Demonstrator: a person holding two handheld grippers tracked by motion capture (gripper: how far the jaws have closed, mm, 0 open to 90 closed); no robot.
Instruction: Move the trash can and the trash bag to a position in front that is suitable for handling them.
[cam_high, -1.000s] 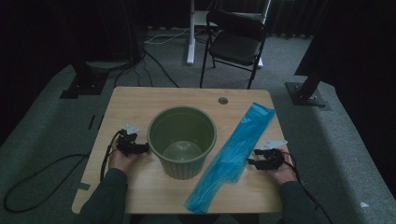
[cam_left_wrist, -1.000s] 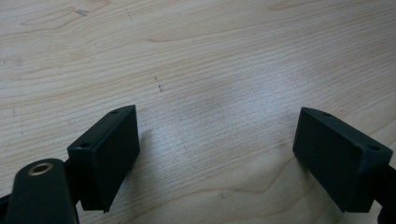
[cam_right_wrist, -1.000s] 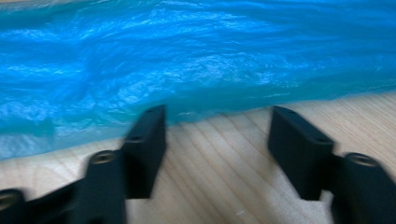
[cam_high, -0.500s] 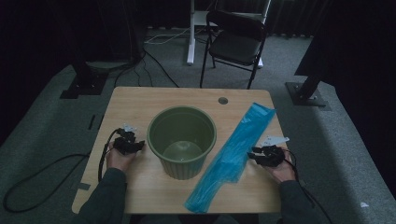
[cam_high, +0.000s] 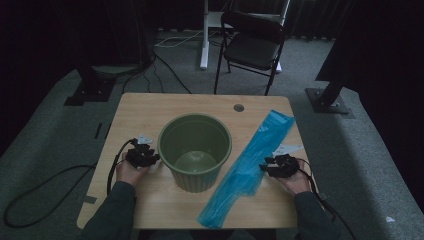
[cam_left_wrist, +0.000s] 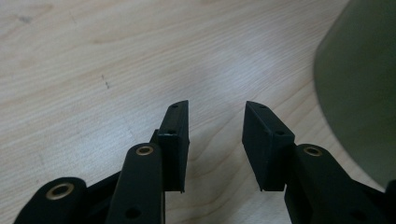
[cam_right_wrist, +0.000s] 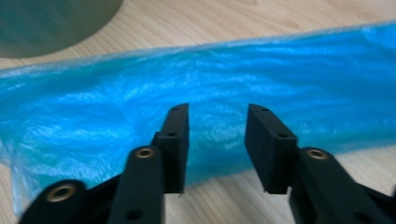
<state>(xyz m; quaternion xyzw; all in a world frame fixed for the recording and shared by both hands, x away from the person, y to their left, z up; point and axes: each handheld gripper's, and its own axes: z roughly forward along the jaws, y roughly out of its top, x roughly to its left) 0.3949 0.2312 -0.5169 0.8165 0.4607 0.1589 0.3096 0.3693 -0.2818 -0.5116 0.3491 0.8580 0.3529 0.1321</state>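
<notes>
Table (cam_high: 150, 112) of pale wood carries two things: one green bucket (cam_high: 196, 150) at its middle and one blue plastic bag (cam_high: 250, 165), lying flat in a long strip from near the far right corner down to the near edge. I hold two tongs. My left gripper (cam_high: 152, 157) sits near the left edge, just beside the bucket's wall, its jaws apart over bare wood after closing partway, nothing between them. My right gripper (cam_high: 264, 167) hovers near the right edge at the bag's side; its jaws have just been opening, standing apart above the blue film (cam_right_wrist: 233, 88), not pressing it.
</notes>
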